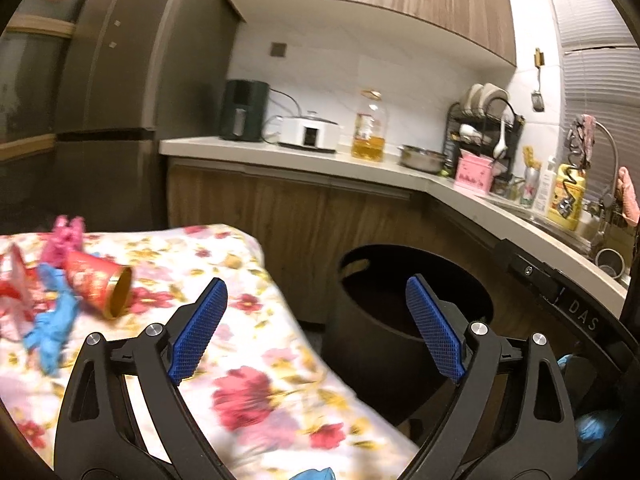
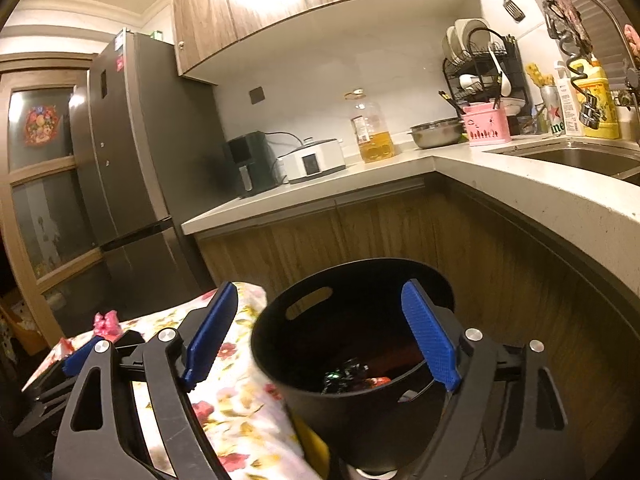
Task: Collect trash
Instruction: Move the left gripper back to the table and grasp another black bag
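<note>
A black bin [image 2: 352, 364] stands beside the floral-cloth table [image 1: 256, 360] and holds dark and red scraps [image 2: 352, 374]. It also shows in the left wrist view [image 1: 400, 320]. On the cloth lie a red paper cup [image 1: 98, 284] on its side, a blue glove [image 1: 52, 328], pink wrappers [image 1: 64, 238] and red packaging [image 1: 12, 292]. My left gripper [image 1: 316, 328] is open and empty above the table's right edge. My right gripper [image 2: 320, 336] is open and empty over the bin's mouth. The left gripper's blue pad [image 2: 80, 356] shows at lower left of the right wrist view.
A kitchen counter [image 2: 400, 172] wraps behind and right of the bin, with an oil bottle [image 2: 372, 128], cooker [image 2: 314, 160], steel bowl [image 2: 438, 132], dish rack [image 2: 480, 68] and sink [image 2: 580, 158]. A fridge [image 2: 132, 152] stands at left. Blue trash [image 1: 596, 428] lies low right.
</note>
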Available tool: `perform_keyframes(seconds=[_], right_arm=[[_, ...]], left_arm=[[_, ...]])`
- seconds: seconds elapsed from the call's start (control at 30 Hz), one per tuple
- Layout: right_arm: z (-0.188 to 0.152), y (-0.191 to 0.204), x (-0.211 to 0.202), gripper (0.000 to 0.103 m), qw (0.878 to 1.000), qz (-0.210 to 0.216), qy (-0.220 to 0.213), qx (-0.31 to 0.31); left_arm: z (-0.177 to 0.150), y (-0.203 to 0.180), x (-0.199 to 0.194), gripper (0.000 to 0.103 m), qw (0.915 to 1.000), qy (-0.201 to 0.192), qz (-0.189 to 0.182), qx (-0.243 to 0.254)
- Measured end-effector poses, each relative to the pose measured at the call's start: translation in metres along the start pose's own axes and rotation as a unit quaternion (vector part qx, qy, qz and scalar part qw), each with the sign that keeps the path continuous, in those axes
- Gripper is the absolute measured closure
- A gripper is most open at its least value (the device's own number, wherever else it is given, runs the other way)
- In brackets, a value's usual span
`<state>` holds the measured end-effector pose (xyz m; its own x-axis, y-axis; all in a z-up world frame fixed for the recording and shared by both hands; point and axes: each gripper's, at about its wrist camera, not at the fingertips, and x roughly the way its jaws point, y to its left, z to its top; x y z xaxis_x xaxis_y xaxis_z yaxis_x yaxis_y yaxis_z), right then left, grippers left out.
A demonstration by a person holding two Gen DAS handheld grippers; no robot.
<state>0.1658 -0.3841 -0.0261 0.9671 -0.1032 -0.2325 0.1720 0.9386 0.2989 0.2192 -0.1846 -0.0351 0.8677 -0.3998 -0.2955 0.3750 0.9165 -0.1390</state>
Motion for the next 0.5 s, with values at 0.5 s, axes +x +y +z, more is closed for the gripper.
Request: perform_keyframes(seconds=[0.5], right_arm=[[-0.031, 0.085, -0.010, 0.021, 0.998, 0.064, 0.022, -0.006]], left_arm=[[-0.020, 0.093, -0.076, 0.014, 0.9880, -0.019, 0.153, -0.007]])
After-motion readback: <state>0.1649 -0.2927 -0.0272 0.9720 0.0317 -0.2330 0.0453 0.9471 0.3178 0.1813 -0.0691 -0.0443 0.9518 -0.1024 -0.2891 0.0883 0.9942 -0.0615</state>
